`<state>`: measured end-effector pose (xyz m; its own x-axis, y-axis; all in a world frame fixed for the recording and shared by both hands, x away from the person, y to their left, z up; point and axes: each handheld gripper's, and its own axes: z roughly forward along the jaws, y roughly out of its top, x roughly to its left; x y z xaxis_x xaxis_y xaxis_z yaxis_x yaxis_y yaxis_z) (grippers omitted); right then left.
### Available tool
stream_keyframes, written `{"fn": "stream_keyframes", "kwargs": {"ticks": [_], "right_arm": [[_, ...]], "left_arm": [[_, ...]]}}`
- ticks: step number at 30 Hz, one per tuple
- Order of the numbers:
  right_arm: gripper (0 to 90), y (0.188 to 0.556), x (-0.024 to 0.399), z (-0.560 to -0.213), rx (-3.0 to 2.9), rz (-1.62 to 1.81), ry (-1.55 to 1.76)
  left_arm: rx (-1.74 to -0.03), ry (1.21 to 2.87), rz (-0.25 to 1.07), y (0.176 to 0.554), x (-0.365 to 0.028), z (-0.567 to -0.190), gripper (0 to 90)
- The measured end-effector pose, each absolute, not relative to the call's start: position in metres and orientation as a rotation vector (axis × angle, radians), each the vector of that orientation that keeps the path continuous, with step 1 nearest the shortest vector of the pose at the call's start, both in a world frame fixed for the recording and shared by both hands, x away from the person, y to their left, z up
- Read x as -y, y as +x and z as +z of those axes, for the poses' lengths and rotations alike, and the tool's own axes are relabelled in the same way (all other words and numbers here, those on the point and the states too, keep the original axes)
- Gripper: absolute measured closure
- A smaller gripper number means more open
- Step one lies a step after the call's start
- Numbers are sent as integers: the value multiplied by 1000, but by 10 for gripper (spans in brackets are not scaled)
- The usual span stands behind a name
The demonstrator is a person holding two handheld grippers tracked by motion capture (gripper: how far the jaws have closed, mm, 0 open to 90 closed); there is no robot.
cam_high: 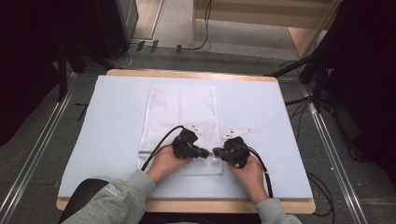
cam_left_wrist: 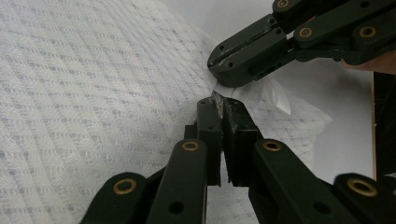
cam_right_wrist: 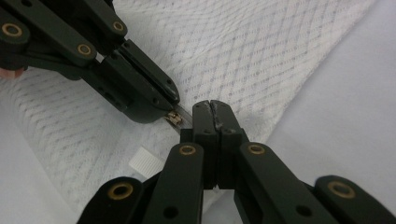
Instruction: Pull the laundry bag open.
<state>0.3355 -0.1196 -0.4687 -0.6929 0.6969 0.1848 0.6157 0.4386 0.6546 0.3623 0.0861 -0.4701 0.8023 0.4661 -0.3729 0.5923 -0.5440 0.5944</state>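
Both tongs, left (cam_high: 207, 152) and right (cam_high: 216, 151), pinch the near edge of the white mesh bag (cam_high: 182, 112), tips almost meeting.

Where the left gripper (cam_high: 208, 152) and right gripper (cam_high: 216, 151) meet at the white mesh bag (cam_high: 182, 112), the zipper pull (cam_right_wrist: 175, 119) is mostly hidden under the left gripper's tips. The grippers and hands cover the bag's near edge.

Bare mat (cam_high: 116, 121) flanks the mesh bag (cam_high: 182, 112); both grippers crowd its near edge.
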Motion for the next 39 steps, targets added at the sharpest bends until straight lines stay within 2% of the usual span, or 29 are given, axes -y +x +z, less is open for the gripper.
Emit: {"fn": "stream_keyframes", "kwargs": {"ticks": [7, 20, 39], "right_arm": [[900, 336, 117, -471, -2556, 1122, 1164], [900, 336, 117, -470, -2580, 1124, 1141], [900, 333, 118, -474, -2569, 1140, 1062]], "left_arm": [[-800, 2234, -260, 365, -88, -470, 876], [-787, 2246, -252, 366, -88, -470, 875], [-836, 2249, -342, 372, -96, -463, 880]]}}
